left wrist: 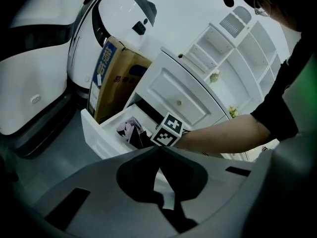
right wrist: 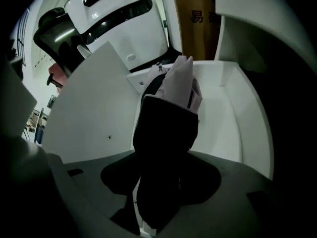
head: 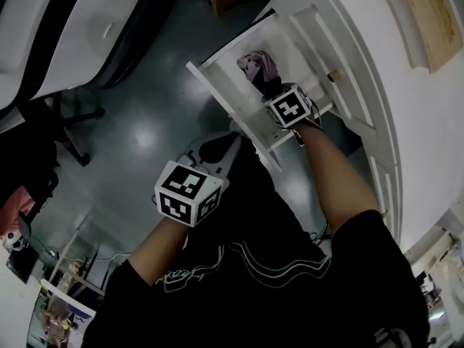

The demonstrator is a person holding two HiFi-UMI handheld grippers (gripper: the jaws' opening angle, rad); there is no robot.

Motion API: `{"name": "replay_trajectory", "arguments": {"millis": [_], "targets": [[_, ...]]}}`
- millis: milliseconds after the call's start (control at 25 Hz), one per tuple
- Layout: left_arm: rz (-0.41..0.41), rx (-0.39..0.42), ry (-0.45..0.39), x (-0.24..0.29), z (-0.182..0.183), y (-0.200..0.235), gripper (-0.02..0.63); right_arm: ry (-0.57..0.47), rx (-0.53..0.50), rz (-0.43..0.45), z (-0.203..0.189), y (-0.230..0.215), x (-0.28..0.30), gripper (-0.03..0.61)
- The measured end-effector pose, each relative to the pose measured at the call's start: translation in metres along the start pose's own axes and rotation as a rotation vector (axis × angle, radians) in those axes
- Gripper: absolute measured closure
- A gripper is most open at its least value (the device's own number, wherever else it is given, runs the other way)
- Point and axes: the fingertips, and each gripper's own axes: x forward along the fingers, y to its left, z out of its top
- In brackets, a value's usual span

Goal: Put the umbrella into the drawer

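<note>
A folded umbrella [head: 257,67], pink cloth with a black lower part, hangs point-first inside the open white drawer [head: 217,85]. My right gripper [head: 270,87] is shut on its black end from above. In the right gripper view the umbrella [right wrist: 173,108] runs out from between the jaws of the right gripper [right wrist: 163,182] towards the drawer's floor and wall [right wrist: 225,113]. My left gripper [head: 217,147] hovers in front of the drawer, nearer to me, with nothing in it. In its own view the left gripper [left wrist: 159,155] has its tips together, and the umbrella [left wrist: 130,131] shows in the drawer [left wrist: 99,138].
The drawer belongs to a white cabinet [head: 341,56] with a small knob. A cardboard box [left wrist: 116,78] stands beside the drawer, and a large white and black machine [left wrist: 34,58] lies beyond it. An office chair [head: 65,129] stands on the grey floor to the left.
</note>
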Motion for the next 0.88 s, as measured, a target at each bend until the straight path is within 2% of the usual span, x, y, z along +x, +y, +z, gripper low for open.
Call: {"name": "replay_trajectory", "arguments": {"millis": [240, 360, 480, 640, 760, 880], "targets": [[0.014, -0.034, 0.023, 0.010, -0.014, 0.019, 0.594, 0.037, 0.005, -0.010, -0.008, -0.013, 0.043, 0.357], [0.022, -0.053, 0.026, 0.007, -0.014, 0.024, 0.594, 0.054, 0.021, 0.021, -0.016, -0.007, 0.056, 0.357], [0.018, -0.041, 0.035, 0.002, -0.014, 0.023, 0.594, 0.084, 0.054, 0.044, -0.025, 0.001, 0.063, 0.354], [0.040, -0.048, 0.034, 0.000, -0.011, 0.030, 0.594, 0.102, 0.045, 0.057, -0.022, 0.005, 0.062, 0.345], [0.042, -0.046, 0.026, -0.001, -0.006, 0.025, 0.594, 0.112, 0.034, 0.021, -0.022, 0.000, 0.049, 0.322], [0.036, -0.022, 0.028, -0.009, -0.001, 0.014, 0.594, 0.041, 0.014, -0.032, -0.011, -0.005, 0.024, 0.316]]}}
